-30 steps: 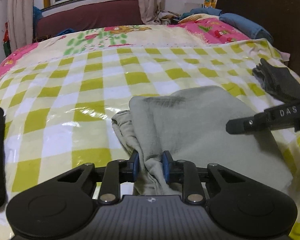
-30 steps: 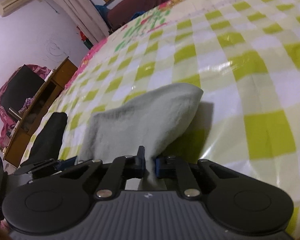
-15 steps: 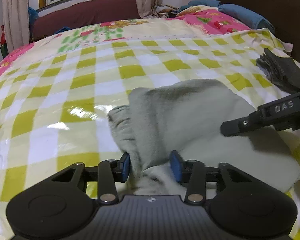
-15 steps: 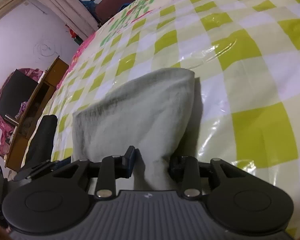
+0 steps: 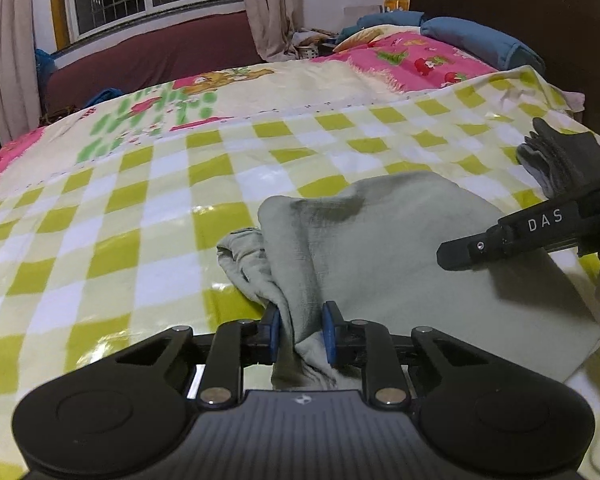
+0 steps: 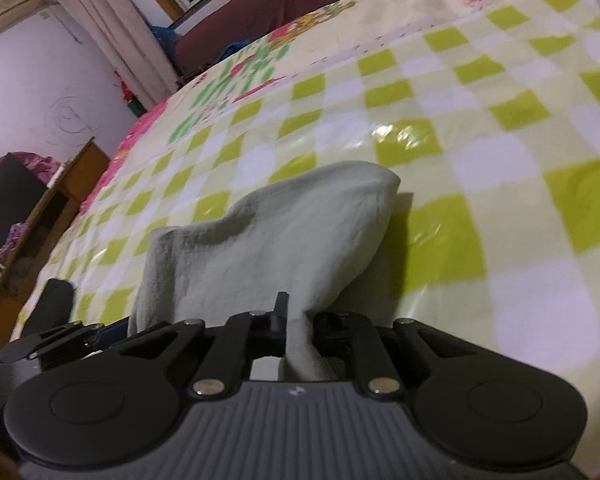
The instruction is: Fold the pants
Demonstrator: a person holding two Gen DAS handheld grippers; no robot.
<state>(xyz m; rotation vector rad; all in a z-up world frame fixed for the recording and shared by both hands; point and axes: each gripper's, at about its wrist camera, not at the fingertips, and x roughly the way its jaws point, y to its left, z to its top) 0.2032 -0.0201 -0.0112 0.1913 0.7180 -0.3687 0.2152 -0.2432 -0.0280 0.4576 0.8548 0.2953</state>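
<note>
Pale grey-green pants (image 5: 388,248) lie folded on the yellow-and-white checked bed cover (image 5: 140,216). My left gripper (image 5: 300,328) is shut on a bunched near-left corner of the pants. My right gripper (image 6: 300,320) is shut on the near edge of the pants (image 6: 284,232), which rise toward it in a raised fold. The right gripper's black finger marked DAS (image 5: 512,236) shows at the right of the left wrist view, over the pants.
A dark grey garment (image 5: 560,156) lies at the bed's right side by the dark headboard (image 5: 532,12). A black folded item (image 6: 52,304) sits at the left bed edge. A wooden cabinet (image 6: 40,208) stands beside the bed. Blue pillows (image 5: 472,36) lie at the far end.
Both grippers opened half a second ago and have closed on the pants again. Both views now sit a little higher, and the fabric is lifted at the near edge.
</note>
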